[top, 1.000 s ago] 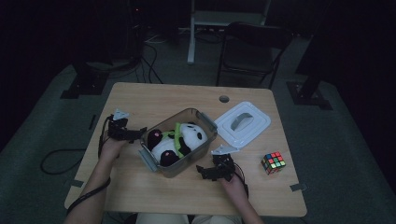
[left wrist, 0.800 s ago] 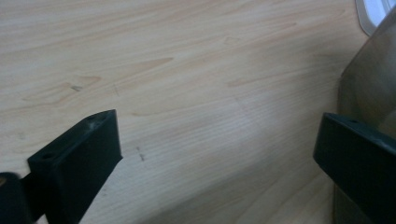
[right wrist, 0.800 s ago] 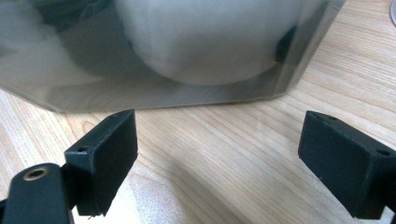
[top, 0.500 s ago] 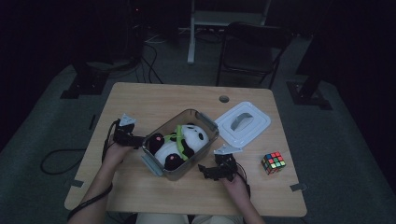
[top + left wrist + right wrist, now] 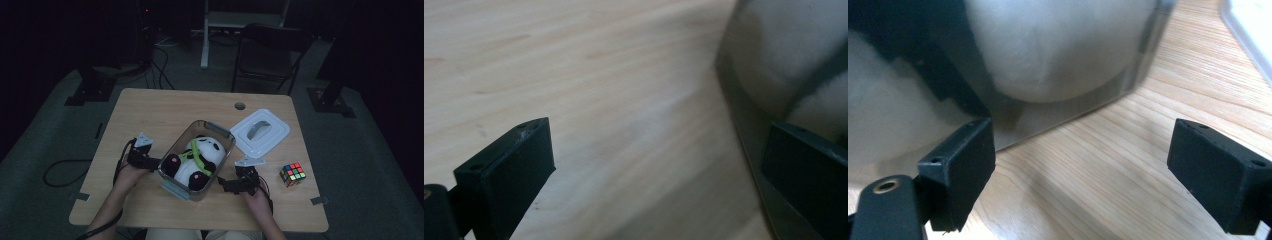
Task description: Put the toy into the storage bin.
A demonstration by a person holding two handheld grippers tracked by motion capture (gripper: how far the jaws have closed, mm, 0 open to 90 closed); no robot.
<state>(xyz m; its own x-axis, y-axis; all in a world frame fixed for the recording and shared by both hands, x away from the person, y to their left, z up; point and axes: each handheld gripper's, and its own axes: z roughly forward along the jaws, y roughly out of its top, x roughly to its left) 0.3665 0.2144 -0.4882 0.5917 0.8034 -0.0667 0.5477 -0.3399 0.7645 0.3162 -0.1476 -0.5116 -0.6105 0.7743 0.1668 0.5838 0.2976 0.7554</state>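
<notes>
A clear plastic box point(image 5: 176, 188) lies at an angle in the middle of the wooden table, with a black-and-white panda plush point(image 5: 196, 157) and its green strap inside. My left gripper point(image 5: 150, 163) is open, right at the box's left wall. In the left gripper view that wall point(image 5: 744, 125) stands beside the right jaw, with bare wood between the jaws. My right gripper point(image 5: 224, 184) is open close to the box's right side. The right gripper view has the box wall point(image 5: 1058, 107) and the plush's white fur point(image 5: 1048, 45) directly ahead.
The box's white lid point(image 5: 260, 132) with a grey handle lies to the right of the box. A colour cube point(image 5: 293, 173) sits near the table's right edge. A cable hole point(image 5: 240, 106) is at the far side. A chair point(image 5: 270, 50) stands beyond the table.
The left gripper has moved down and right to the box's left wall. The box has turned a little and shifted toward the person. The right gripper stays near its right side.
</notes>
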